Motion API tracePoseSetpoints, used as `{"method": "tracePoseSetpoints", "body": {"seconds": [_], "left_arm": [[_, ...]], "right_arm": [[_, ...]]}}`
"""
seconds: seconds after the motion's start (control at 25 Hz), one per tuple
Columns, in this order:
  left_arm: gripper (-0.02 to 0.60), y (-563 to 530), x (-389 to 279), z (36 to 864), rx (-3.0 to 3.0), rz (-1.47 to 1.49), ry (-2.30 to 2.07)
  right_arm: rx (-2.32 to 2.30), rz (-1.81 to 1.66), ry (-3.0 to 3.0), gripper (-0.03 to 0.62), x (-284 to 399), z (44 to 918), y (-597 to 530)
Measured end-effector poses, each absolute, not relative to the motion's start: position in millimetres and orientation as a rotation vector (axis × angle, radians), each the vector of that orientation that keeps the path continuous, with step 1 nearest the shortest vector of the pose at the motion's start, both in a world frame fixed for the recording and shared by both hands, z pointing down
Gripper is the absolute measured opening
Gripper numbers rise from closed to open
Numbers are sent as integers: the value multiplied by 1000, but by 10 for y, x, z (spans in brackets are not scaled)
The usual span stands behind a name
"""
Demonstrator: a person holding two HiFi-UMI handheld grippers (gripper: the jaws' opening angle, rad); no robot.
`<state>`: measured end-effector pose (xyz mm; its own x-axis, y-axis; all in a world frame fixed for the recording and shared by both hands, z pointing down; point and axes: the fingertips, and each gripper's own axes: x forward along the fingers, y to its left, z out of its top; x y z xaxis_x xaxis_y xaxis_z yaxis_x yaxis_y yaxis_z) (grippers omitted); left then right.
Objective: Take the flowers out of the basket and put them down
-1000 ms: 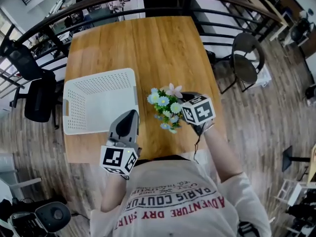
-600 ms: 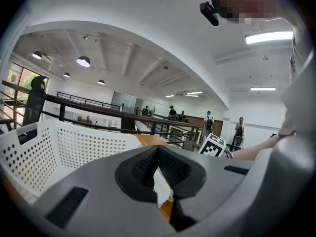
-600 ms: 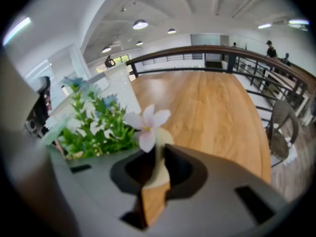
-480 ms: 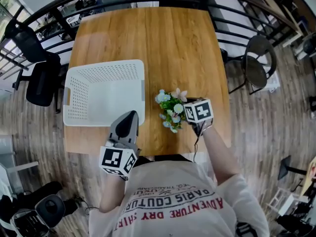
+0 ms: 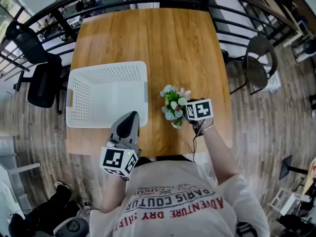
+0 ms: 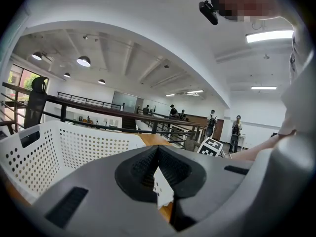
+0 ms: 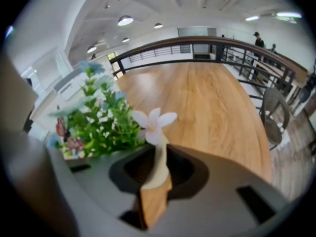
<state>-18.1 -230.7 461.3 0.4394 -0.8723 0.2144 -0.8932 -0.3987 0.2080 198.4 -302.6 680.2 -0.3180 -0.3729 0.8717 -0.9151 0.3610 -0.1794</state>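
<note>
The bunch of artificial flowers [image 5: 173, 105], green leaves with pale blue, white and pink blooms, lies low over the wooden table [image 5: 168, 43] just right of the white perforated basket [image 5: 108, 66], which holds nothing. My right gripper [image 5: 187, 113] sits at its right side. In the right gripper view its jaws are opening, with the cream stem [image 7: 158, 154] between them under a pink bloom [image 7: 153, 122]. My left gripper [image 5: 130, 116] is shut on nothing at the basket's near right corner, and the basket wall [image 6: 74, 149] fills its own view.
A black office chair [image 5: 40, 83] stands left of the table and a round dark chair [image 5: 256, 65] to its right. A curved black railing [image 5: 148, 1] runs behind the far edge. People stand far off in the left gripper view.
The bunch and my right gripper have sunk lower toward the table beside the basket. My left gripper has kept its place.
</note>
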Motion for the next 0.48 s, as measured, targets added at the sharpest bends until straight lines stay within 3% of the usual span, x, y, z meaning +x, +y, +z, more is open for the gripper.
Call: {"method": "tracePoseSetpoints", "body": {"seconds": [0.28, 0.48], "left_arm": [[26, -2379, -243, 4473, 2432, 93, -1511], [26, -2379, -324, 4382, 2468, 85, -1482]], "right_arm": [[1198, 832, -1854, 116, 2040, 6563, -3091], [1276, 717, -1950, 55, 1928, 5947, -3212]]}}
